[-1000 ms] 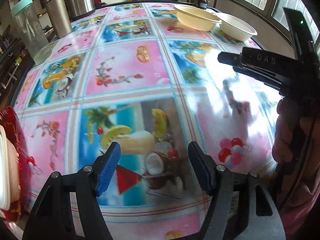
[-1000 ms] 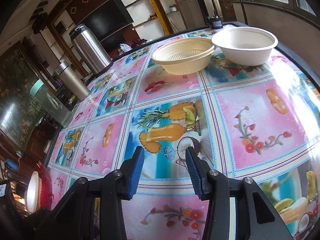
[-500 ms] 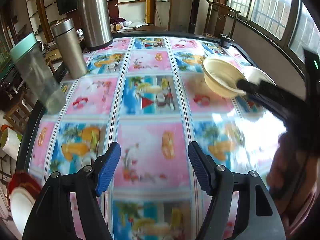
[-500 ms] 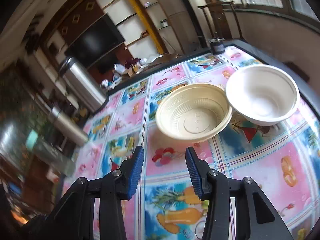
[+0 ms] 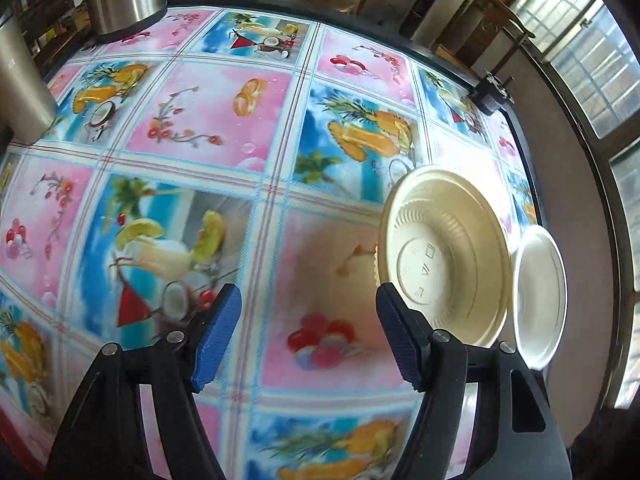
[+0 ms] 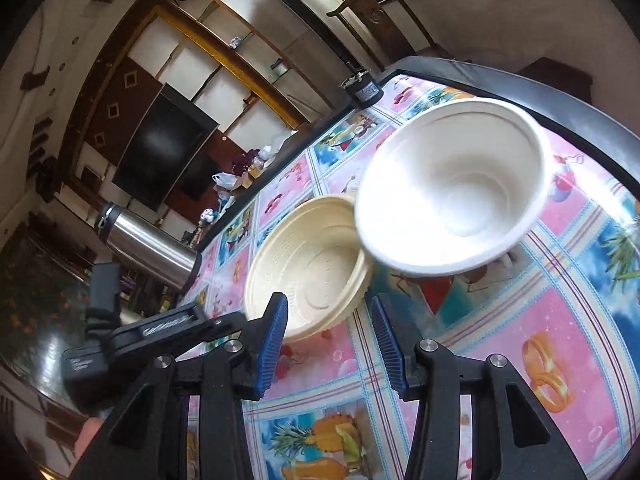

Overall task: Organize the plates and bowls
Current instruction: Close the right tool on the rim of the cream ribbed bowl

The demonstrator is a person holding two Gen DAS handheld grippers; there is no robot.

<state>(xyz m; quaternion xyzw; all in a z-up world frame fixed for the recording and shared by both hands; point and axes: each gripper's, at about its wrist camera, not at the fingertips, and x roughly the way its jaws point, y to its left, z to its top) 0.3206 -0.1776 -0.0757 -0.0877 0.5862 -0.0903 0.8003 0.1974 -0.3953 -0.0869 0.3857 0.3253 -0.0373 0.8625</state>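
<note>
Both grippers spread wide, empty, over counter near the 2 bowls.

L gripper [image 5: 308,336]: cream bowl [image 5: 444,256] just ahead-right, its rim behind the R fingertip; white bowl [image 5: 540,296] touching cream one on far side. R gripper [image 6: 330,344]: cream bowl [image 6: 308,276] just past L fingertip, white bowl [image 6: 452,188] ahead-right, rim overlapping cream's. Both sit on patterned counter [image 5: 200,120].
</note>
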